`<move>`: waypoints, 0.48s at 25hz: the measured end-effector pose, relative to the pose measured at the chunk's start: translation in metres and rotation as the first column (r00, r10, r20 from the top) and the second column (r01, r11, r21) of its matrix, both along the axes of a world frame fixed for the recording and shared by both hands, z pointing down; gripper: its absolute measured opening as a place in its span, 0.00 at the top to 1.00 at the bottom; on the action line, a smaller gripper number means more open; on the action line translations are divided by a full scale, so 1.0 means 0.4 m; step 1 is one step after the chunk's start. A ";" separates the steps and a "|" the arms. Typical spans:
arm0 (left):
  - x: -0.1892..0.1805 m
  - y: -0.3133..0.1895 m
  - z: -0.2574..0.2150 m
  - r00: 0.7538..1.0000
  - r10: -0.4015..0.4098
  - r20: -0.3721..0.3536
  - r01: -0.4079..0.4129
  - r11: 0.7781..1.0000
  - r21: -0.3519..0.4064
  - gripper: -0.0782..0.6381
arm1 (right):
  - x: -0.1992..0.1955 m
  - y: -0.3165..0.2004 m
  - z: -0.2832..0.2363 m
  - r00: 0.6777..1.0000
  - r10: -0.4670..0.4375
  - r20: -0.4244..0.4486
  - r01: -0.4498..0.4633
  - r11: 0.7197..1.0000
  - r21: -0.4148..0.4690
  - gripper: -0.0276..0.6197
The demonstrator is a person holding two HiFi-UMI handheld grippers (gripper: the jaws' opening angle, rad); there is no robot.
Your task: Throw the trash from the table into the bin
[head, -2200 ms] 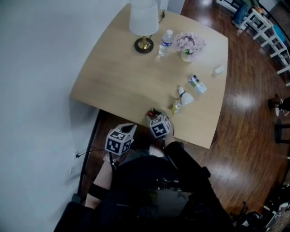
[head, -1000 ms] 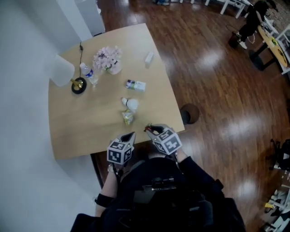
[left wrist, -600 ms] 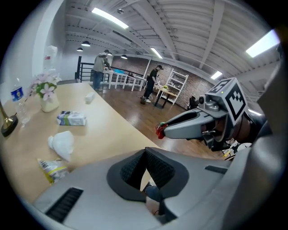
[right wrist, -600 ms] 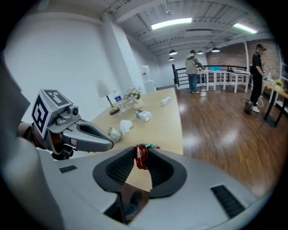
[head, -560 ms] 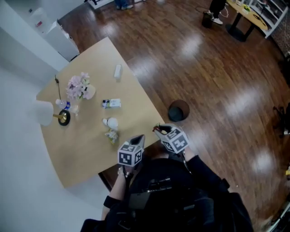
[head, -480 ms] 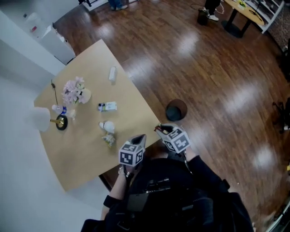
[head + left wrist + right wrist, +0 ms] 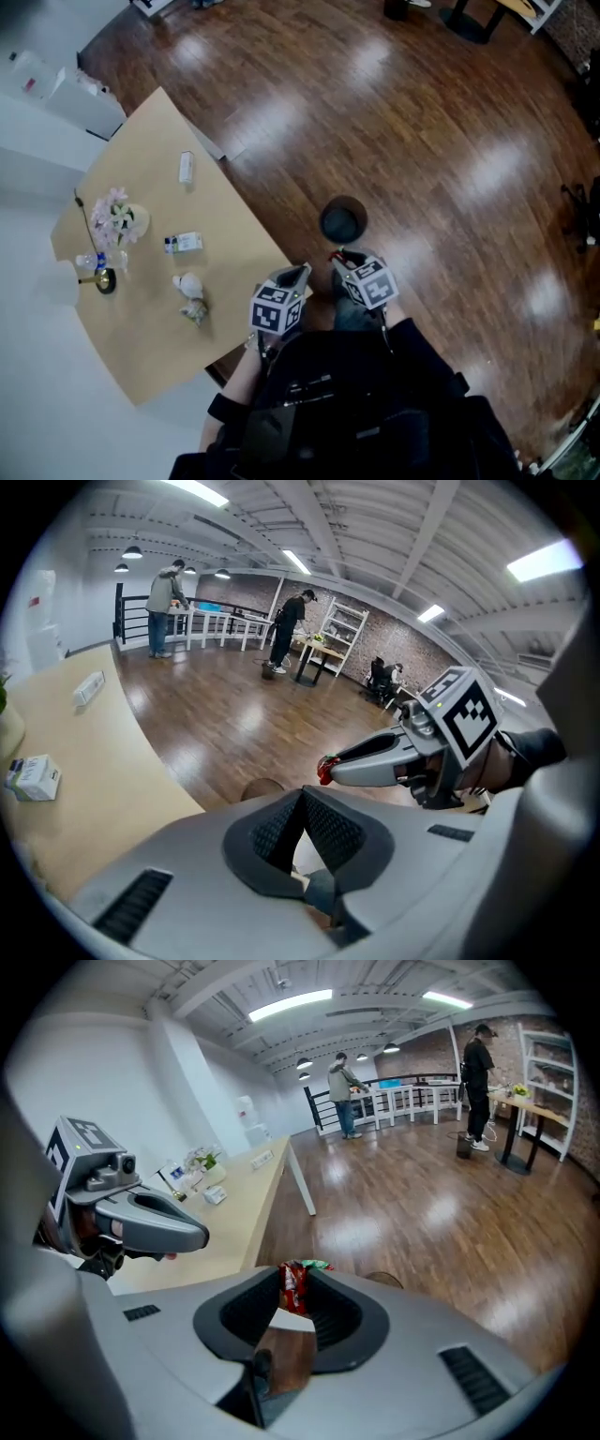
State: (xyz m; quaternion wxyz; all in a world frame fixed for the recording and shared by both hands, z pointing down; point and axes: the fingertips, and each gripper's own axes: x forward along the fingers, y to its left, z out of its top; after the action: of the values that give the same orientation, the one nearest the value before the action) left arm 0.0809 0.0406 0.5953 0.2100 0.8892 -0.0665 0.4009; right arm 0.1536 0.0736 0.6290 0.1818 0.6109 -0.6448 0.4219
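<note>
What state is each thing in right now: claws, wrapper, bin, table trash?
right claw: shut on the red wrapper
red wrapper: pinched in the right claw, off the table
left claw: shut, empty
bin: upright on the floor, top open
crumpled trash: lying on the table, untouched
small box: flat on the table

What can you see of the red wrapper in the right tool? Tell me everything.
The wrapper is a small, crumpled piece of glossy red packaging with a few pale marks and a green scrap at its top. It stands roughly upright, pinched between the pads of the right tool, whose jaws are closed on it, and only a short end pokes past the tips. Nothing else touches it. It is in the air over the wooden floor, off the table edge and just short of the dark round bin.
</note>
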 end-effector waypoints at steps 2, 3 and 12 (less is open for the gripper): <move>0.049 0.002 0.023 1.000 -0.008 0.005 0.008 1.000 -0.010 0.89 | 0.057 -0.006 0.048 1.000 0.023 -0.001 -0.023 1.000 -0.012 0.80; 0.072 0.005 0.034 1.000 -0.011 0.009 0.011 1.000 -0.012 0.89 | 0.087 -0.009 0.075 0.999 0.034 -0.004 -0.034 0.999 -0.018 0.80; 0.211 -0.006 0.188 0.995 -0.053 0.081 0.052 0.999 0.010 0.89 | 0.250 -0.058 0.390 0.997 0.075 -0.005 -0.075 0.992 -0.101 0.80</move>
State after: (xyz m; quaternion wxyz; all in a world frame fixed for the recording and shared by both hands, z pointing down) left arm 0.1652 0.0383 0.6707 0.2142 0.8711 -0.0999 0.4306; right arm 0.2534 0.0503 0.7850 0.1971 0.6248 -0.5991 0.4603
